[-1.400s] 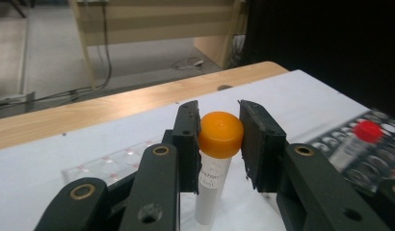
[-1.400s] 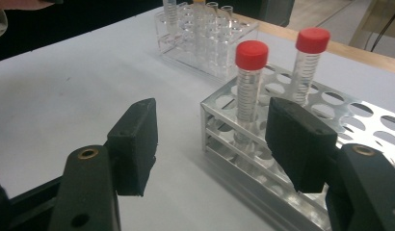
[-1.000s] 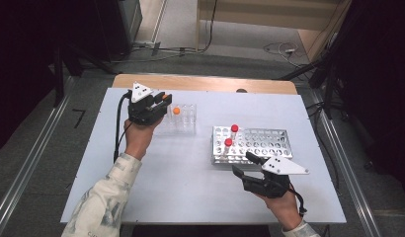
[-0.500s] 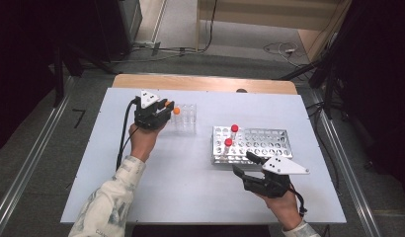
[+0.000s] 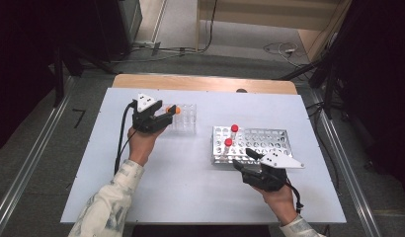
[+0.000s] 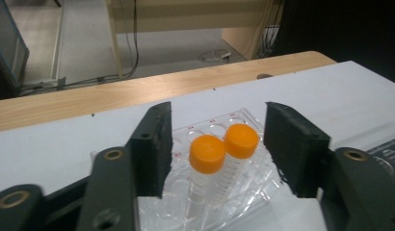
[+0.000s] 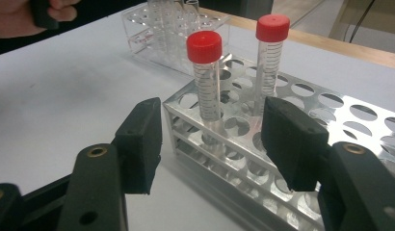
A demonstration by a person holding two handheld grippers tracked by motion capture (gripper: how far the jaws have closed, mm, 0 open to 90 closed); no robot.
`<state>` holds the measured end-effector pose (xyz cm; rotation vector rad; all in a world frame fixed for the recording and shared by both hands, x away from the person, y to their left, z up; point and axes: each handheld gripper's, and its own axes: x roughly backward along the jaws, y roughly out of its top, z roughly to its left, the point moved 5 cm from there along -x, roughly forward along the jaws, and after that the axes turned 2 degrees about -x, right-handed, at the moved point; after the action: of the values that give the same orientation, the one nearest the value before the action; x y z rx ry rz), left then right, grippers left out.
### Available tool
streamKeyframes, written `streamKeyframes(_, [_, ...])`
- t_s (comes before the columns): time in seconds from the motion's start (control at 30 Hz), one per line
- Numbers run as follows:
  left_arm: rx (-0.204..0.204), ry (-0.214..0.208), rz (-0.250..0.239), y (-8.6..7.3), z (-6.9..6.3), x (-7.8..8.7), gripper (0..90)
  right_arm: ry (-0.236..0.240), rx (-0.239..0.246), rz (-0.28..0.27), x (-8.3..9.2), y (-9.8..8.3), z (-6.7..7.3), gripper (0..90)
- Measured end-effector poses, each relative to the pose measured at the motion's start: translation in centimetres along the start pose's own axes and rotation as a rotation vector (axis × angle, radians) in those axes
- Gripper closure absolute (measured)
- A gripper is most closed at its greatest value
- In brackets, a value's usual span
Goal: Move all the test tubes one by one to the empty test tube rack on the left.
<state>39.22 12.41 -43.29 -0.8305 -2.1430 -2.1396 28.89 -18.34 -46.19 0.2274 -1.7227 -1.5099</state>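
Note:
Two orange-capped tubes [image 6: 206, 154] [image 6: 241, 140] stand side by side in a clear plastic rack [image 6: 263, 179]. My left gripper [image 6: 216, 118] straddles them; its jaws have just been opening and the pads are clear of both caps. In the high view the left gripper [image 5: 169, 114] sits at the clear rack's [image 5: 185, 121] left end. Two red-capped tubes [image 7: 204, 46] [image 7: 272, 26] stand upright in a metal rack [image 7: 359, 120]. My right gripper [image 7: 212, 120] is open around that rack's near corner, its jaws having just been closing a little, touching nothing. From above, the right gripper [image 5: 245, 158] lies just in front of the metal rack [image 5: 269, 140].
The racks sit on a white table [image 5: 190, 182] with a wooden strip [image 5: 205, 84] along its far edge. Bare tabletop lies in front of and between the racks. A cable [image 5: 122, 143] trails from the left gripper along the forearm.
The left gripper has shifted slightly toward the clear rack and its jaws have spread apart, leaving an orange-capped tube standing in the rack. The right hand has stayed in place.

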Motion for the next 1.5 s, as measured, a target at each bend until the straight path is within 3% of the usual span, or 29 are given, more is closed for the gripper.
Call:
streamKeyframes(0.1, [0.010,-0.011,-0.002,-0.2,-0.5,0.6,32.1,0.000,0.005,0.005,-1.0,-0.1,-0.1,39.4])
streamKeyframes(0.3, [0.038,-0.040,0.018,-1.5,-1.5,1.8,21.6,-0.007,0.013,0.005,-2.6,0.0,0.2,42.2])
streamKeyframes(0.47, [0.017,-0.078,0.039,-2.8,-2.8,2.4,21.6,-0.019,0.010,-0.003,-3.8,0.3,0.2,48.1])
streamKeyframes(0.8, [-0.011,-0.133,0.044,-2.9,-4.7,3.1,20.2,-0.035,0.028,-0.009,-5.2,0.4,0.6,67.4])
streamKeyframes(1.07, [-0.024,-0.151,0.070,-3.5,-5.3,3.0,20.0,-0.047,0.022,-0.023,-5.0,0.8,0.3,71.0])
streamKeyframes(1.5, [-0.028,-0.181,0.061,-3.3,-5.9,3.9,19.1,-0.014,0.010,-0.145,-1.3,4.7,0.8,71.0])
